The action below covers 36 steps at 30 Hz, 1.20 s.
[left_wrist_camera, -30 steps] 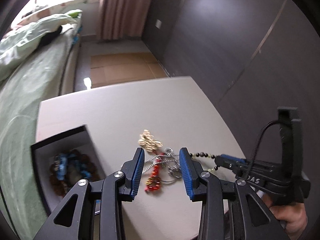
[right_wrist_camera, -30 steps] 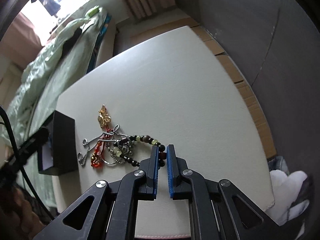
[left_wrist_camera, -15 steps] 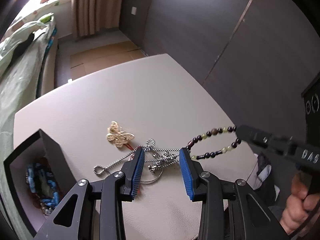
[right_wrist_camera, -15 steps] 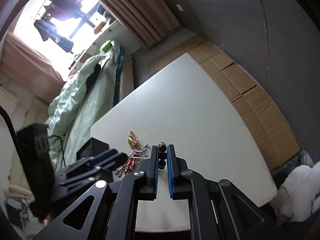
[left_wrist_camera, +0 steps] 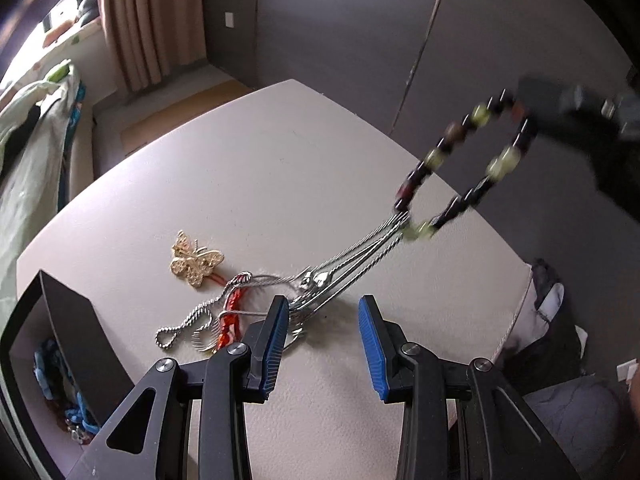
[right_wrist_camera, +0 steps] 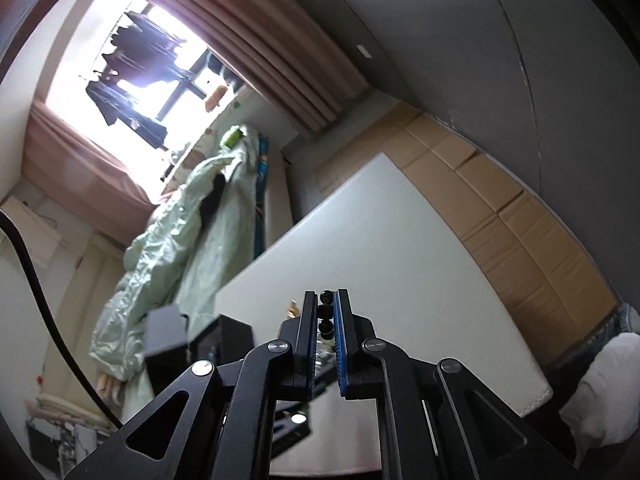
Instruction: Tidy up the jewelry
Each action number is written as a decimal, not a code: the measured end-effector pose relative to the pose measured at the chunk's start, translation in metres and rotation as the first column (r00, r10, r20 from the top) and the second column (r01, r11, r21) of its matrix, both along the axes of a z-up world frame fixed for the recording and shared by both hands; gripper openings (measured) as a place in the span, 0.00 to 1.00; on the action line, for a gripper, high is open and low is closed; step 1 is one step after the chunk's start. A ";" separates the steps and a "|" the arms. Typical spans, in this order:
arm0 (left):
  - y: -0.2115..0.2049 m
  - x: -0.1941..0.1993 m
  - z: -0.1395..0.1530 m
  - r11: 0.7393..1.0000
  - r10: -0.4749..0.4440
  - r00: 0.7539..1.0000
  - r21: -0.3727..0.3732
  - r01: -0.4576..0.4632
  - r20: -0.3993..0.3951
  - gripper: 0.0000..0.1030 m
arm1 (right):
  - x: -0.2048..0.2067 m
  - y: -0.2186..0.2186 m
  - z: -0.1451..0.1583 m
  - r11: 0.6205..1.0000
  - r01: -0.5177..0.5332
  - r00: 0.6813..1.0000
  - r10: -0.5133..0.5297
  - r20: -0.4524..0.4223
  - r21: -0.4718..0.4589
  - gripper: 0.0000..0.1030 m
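**Bead bracelet lifted, chain snagged on it**

The right claw (right_wrist_camera: 326, 316) is pinched nearly closed on a bead bracelet (left_wrist_camera: 466, 168), with dark beads showing in the narrow slit between its blue pads. In the left wrist view the bracelet hangs in the air above the right side of the table (left_wrist_camera: 280, 152), a loop of dark and pale green beads, blurred, with the right claw a dark smear at its upper end. A silver chain (left_wrist_camera: 360, 256) is caught on the bracelet's lower end and stretches taut from there down to the pile of jewelry on the table.

The left claw (left_wrist_camera: 322, 344) is wide open, holding nothing, low over the near part of the table. Its left pad sits just beside the pile, where the chain's loose loops lie tangled with a red beaded piece (left_wrist_camera: 232, 316). A gold butterfly brooch (left_wrist_camera: 196, 262) lies flat on the table just beyond the tangle.

A black box (left_wrist_camera: 68, 340) stands open at the table's left edge, with blue beads (left_wrist_camera: 52, 376) inside it. Beyond the table are a bed with a pale green cover (right_wrist_camera: 168, 248) and pink curtains (right_wrist_camera: 280, 40).
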<state>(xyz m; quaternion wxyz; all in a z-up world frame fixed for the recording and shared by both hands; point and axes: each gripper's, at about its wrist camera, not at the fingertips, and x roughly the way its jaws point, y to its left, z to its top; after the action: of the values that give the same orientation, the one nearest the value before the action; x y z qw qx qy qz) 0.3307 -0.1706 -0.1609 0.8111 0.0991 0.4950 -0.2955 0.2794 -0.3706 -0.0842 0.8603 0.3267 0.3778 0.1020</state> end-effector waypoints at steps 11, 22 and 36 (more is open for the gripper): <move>0.004 0.003 0.005 0.998 0.015 1.000 -0.055 -0.014 0.016 0.37 | 0.006 0.025 0.083 0.995 -0.041 0.991 0.053 0.124 -0.096 0.09; -0.008 0.018 0.003 0.996 0.003 1.000 -0.095 -0.003 0.005 0.37 | 0.001 0.035 0.116 0.990 -0.040 0.986 0.061 0.155 -0.136 0.09; -0.028 0.004 0.008 0.973 -0.108 0.994 -0.209 0.099 -0.033 0.37 | -0.009 0.029 0.143 0.991 -0.042 0.978 0.067 0.197 -0.130 0.09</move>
<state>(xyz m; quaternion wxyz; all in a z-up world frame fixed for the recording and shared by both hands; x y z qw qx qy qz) 0.3347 -0.1990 -0.1527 0.7892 0.0331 0.4736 -0.3895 0.2702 -0.3412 0.0591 0.9096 0.2498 0.3035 0.1344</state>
